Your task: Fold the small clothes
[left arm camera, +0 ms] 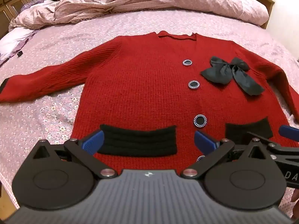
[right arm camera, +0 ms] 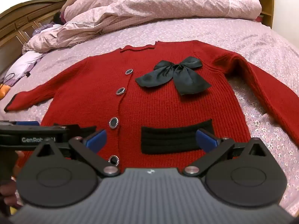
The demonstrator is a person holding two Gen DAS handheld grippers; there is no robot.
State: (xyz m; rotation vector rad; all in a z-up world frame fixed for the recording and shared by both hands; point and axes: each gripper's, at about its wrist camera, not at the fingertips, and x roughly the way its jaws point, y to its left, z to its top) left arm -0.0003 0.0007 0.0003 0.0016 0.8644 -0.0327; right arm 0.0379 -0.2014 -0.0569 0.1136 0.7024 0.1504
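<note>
Hovering: both tools, left [left arm camera: 147, 141] and right [right arm camera: 151, 140], spread over cardigan [left arm camera: 142, 93] hem, probably untouched.

Both wrist views look down and forward from just above the cardigan's [left arm camera: 142, 93] near hem, toward the bed's [left arm camera: 56, 43] far headboard; the left view sits further left (each glimpses the other tool at its edge); they share the whole cardigan.
</note>
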